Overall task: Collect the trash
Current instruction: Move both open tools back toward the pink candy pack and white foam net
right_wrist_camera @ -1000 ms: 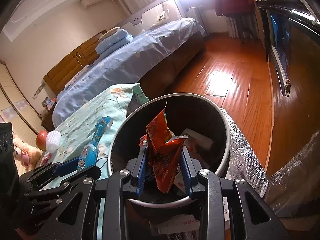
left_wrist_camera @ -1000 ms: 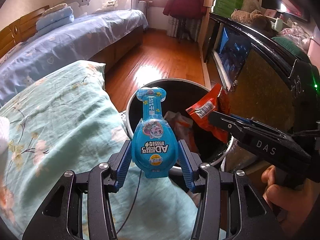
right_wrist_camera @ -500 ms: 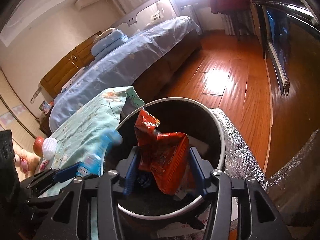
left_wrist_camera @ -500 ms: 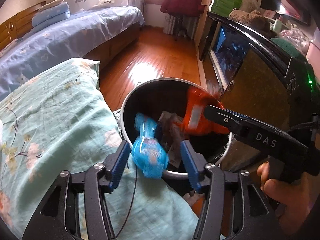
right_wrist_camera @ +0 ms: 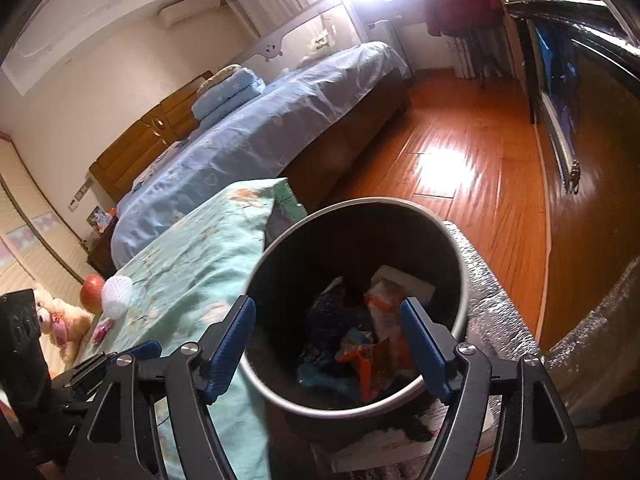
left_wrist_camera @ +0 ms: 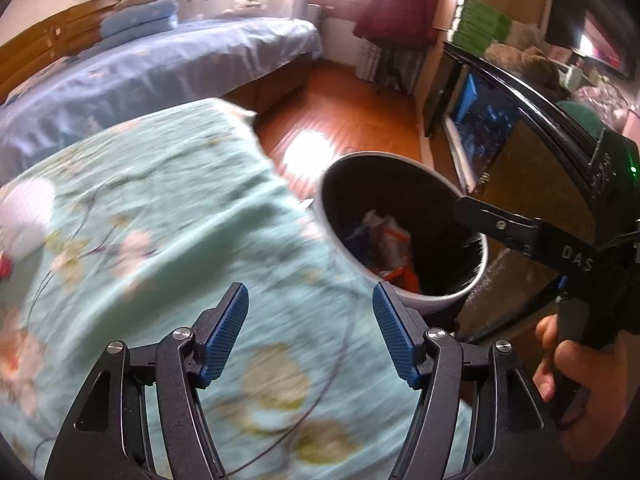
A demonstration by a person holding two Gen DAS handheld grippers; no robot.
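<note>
both drops are being read as done: the orange wrapper (right_wrist_camera: 366, 364) and a blue packet (right_wrist_camera: 320, 376) are being seen lying inside the bin (right_wrist_camera: 460, 280), lower centre of the right view, on top of other trash. right gripper (right_wrist_camera: 328, 344) is being held over the bin mouth, fingers spread, jaws just having been opening, nothing between them. left gripper (left_wrist_camera: 310, 336) is being shown at bottom centre of the left view over the floral cover (left_wrist_camera: 160, 220), fingers likewise spread and just opened, nothing pinched; that view is being blurred by motion. bin (left_wrist_camera: 478, 276) is being seen right of centre there. what is left, as a judgement: a white ball (right_wrist_camera: 117, 294), a red ball (right_wrist_camera: 91, 286) and a small pink item (right_wrist_camera: 102, 330) are being seen at left on the cover; whether they count as trash cannot be told.
</note>
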